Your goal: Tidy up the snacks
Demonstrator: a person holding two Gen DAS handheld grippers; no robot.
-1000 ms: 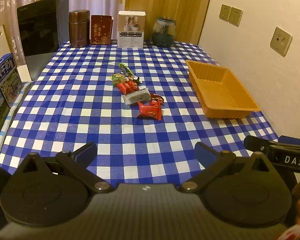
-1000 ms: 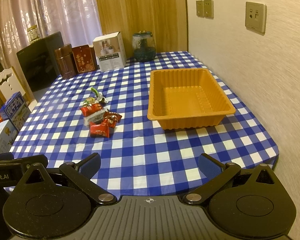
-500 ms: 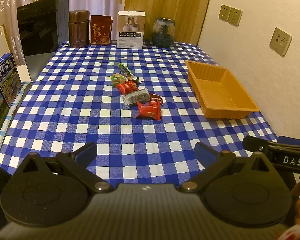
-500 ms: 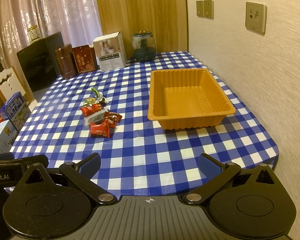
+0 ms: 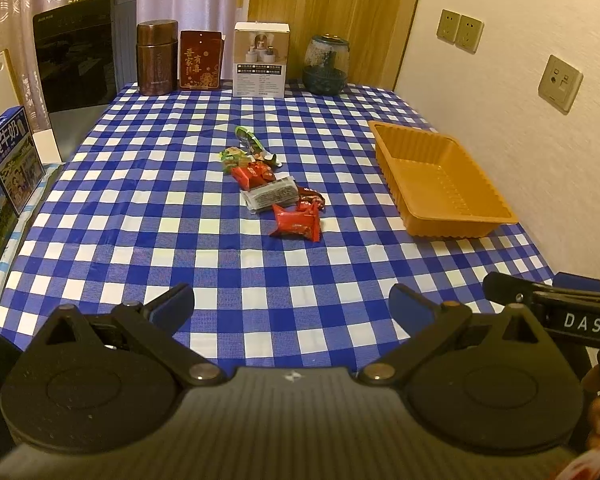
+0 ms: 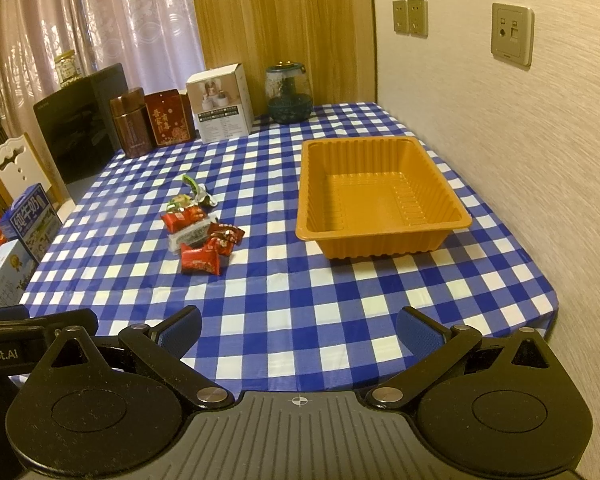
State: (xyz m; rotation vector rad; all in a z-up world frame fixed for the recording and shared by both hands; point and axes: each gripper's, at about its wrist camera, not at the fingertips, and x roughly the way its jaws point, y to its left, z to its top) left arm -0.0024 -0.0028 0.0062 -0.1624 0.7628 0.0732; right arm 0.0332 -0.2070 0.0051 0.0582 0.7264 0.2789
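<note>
Several wrapped snacks lie in a loose pile mid-table on the blue checked cloth: a red packet (image 5: 296, 222) (image 6: 201, 261) nearest me, a clear packet (image 5: 269, 198) (image 6: 189, 236) behind it, more red ones (image 5: 254, 172) (image 6: 184, 216) and green wrappers (image 5: 249, 140) (image 6: 192, 185) farther back. An empty orange tray (image 5: 448, 216) (image 6: 380, 236) sits to the right of the pile by the wall. My left gripper (image 5: 292, 306) hovers open over the near table edge, well short of the snacks. My right gripper (image 6: 299, 326) is open too, near the front edge, facing the tray.
Along the far edge stand a brown canister (image 5: 157, 58), a red box (image 5: 200, 60), a white box (image 5: 261, 60) and a glass jar (image 5: 326, 64). A black appliance (image 5: 84, 52) and milk cartons (image 5: 10, 156) are at left. The wall (image 6: 520, 140) runs close on the right.
The left view has crept slightly forward toward the snacks. The right view is nearly unchanged; both grippers stay open.
</note>
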